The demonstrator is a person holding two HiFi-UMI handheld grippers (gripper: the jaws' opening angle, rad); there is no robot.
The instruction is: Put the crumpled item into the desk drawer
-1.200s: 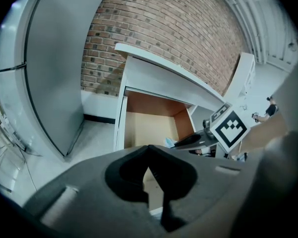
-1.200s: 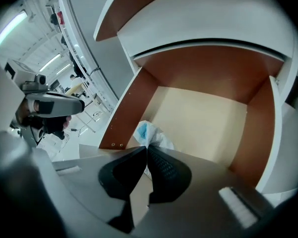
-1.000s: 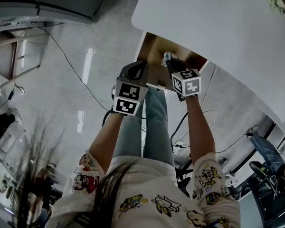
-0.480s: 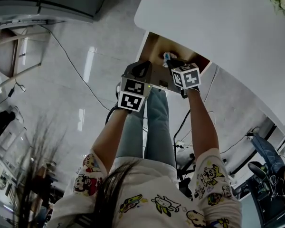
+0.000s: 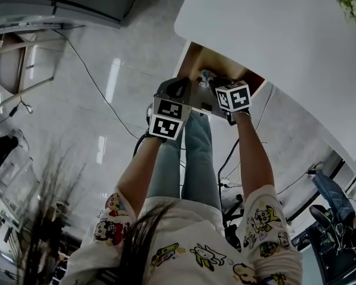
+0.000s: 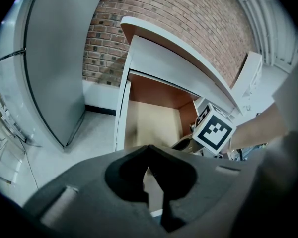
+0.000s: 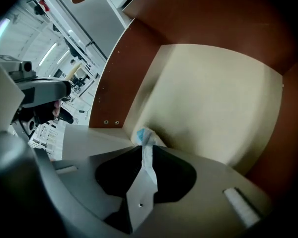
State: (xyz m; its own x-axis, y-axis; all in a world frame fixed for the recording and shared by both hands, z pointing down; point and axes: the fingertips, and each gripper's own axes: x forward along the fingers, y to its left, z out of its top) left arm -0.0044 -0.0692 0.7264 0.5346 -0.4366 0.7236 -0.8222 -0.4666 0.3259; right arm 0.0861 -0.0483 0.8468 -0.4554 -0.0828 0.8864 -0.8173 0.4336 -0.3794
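A drawer [image 5: 196, 58] stands pulled out under the white desk top [image 5: 273, 34], with brown walls and a pale bottom [image 7: 213, 98]. My right gripper [image 7: 141, 162] is shut on the crumpled white and blue item [image 7: 145, 138] and holds it just above the drawer's near edge; in the head view the crumpled item [image 5: 206, 75] shows ahead of the right gripper [image 5: 213, 83]. My left gripper [image 5: 179, 89] hangs beside it at the drawer's front, on the left. The left gripper [image 6: 151, 175] is shut, with nothing seen between its jaws.
A grey cabinet [image 6: 54, 58] stands left of the desk, in front of a brick wall [image 6: 188, 19]. Cables [image 5: 95, 82] lie on the glossy floor. A wooden frame [image 5: 6, 70] is at far left. The person's legs are under the drawer's front.
Both grippers have shifted slightly forward toward the drawer. The right one still carries the crumpled item, now a bit further over the drawer's edge.
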